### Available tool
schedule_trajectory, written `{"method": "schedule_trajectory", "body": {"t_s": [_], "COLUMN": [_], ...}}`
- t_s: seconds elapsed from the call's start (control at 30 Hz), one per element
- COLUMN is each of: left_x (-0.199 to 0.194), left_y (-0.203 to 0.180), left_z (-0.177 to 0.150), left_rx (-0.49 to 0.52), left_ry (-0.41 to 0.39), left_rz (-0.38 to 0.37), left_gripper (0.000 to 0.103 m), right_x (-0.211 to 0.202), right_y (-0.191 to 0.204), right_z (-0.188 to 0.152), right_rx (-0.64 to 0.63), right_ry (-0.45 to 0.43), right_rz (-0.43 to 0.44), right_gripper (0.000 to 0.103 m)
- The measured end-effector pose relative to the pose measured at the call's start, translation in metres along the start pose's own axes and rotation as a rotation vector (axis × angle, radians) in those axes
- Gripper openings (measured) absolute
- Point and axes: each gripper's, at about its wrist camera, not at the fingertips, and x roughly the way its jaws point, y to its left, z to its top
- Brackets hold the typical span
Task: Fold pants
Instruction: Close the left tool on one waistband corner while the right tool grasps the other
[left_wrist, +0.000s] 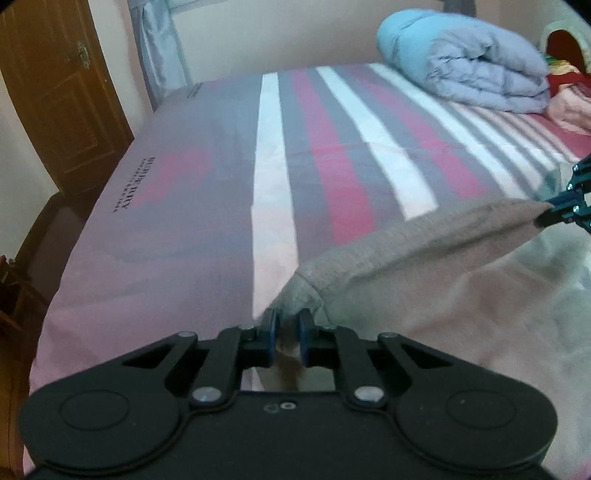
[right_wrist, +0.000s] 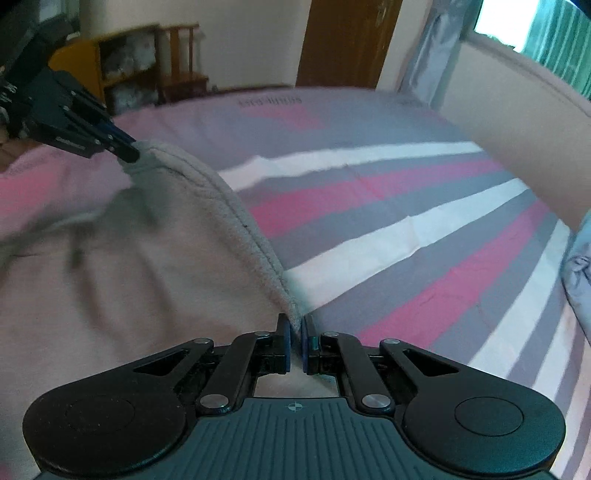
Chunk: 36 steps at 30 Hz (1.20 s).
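Note:
The pants (left_wrist: 424, 258) are beige-grey fleece, held up over the striped bed by one edge. My left gripper (left_wrist: 288, 325) is shut on one corner of that edge. My right gripper (right_wrist: 295, 325) is shut on the other corner of the pants (right_wrist: 129, 277). The edge hangs taut between them. The right gripper shows at the right edge of the left wrist view (left_wrist: 546, 218). The left gripper shows at the upper left of the right wrist view (right_wrist: 129, 153). The rest of the pants hangs below, blurred.
The bed sheet (left_wrist: 221, 166) has pink, grey and white stripes. A rolled blue-grey duvet (left_wrist: 472, 66) lies at the far right corner, pink bedding (left_wrist: 569, 110) beside it. A brown door (left_wrist: 55, 92) and wooden shelves (right_wrist: 147, 62) stand past the bed's edge.

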Motion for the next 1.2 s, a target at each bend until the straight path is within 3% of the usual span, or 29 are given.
{"method": "schedule_trajectory", "body": {"t_s": [0.13,0.27,0.4,0.5,0.57,0.63,0.73,0.77,0.8,1.07,1.1,1.13,1.17,1.2], "left_x": [-0.049,-0.063,-0.051,-0.044,-0.05,-0.063,-0.077,-0.075,-0.077,-0.041,-0.038,-0.033,-0.032,-0.031], "left_y": [-0.018,-0.039,-0.049,-0.043,-0.036,-0.031,-0.022,-0.021,-0.024,-0.017,-0.018,-0.019,-0.021,-0.022], "left_z": [-0.04,-0.095,-0.134,-0.149,-0.152,-0.15,-0.151,-0.148,-0.153,-0.161,-0.164,-0.164,-0.163,-0.164], "left_rx": [-0.003,-0.01,-0.065,-0.178,-0.281,-0.388,-0.538,-0.583,-0.626,-0.895,-0.901,-0.896,-0.89,-0.888], "left_ry": [-0.001,0.072,0.152,0.211,0.232,0.23,0.198,0.196,0.197,0.221,0.218,0.208,0.196,0.188], "left_rz": [-0.033,-0.019,0.041,0.102,0.087,0.037,-0.035,-0.046,-0.057,-0.153,-0.156,-0.148,-0.13,-0.117], "left_gripper": [0.002,0.002,0.0,0.001,0.015,0.015,0.025,0.028,0.028,0.025,0.022,0.011,0.01,0.01], "right_x": [-0.053,-0.085,-0.081,-0.065,-0.05,-0.055,-0.07,-0.076,-0.083,-0.1,-0.1,-0.1,-0.098,-0.097], "right_y": [0.044,0.098,0.142,0.169,0.179,0.179,0.176,0.175,0.173,0.141,0.135,0.129,0.124,0.121], "right_z": [-0.033,-0.071,-0.104,-0.124,-0.132,-0.137,-0.131,-0.13,-0.132,-0.161,-0.163,-0.167,-0.169,-0.171], "right_rx": [0.034,0.06,0.119,0.134,0.133,0.148,0.198,0.227,0.259,0.687,0.749,0.809,0.865,0.908], "right_ry": [-0.038,-0.039,-0.006,0.03,0.068,0.083,0.062,0.05,0.036,0.072,0.076,0.083,0.095,0.103], "right_rz": [0.008,0.025,0.047,0.032,0.0,-0.018,-0.03,-0.033,-0.031,0.08,0.096,0.113,0.125,0.126], "right_gripper": [0.005,0.006,0.006,0.006,0.006,0.012,0.05,0.07,0.073,0.072,0.067,0.062,0.047,0.024]}}
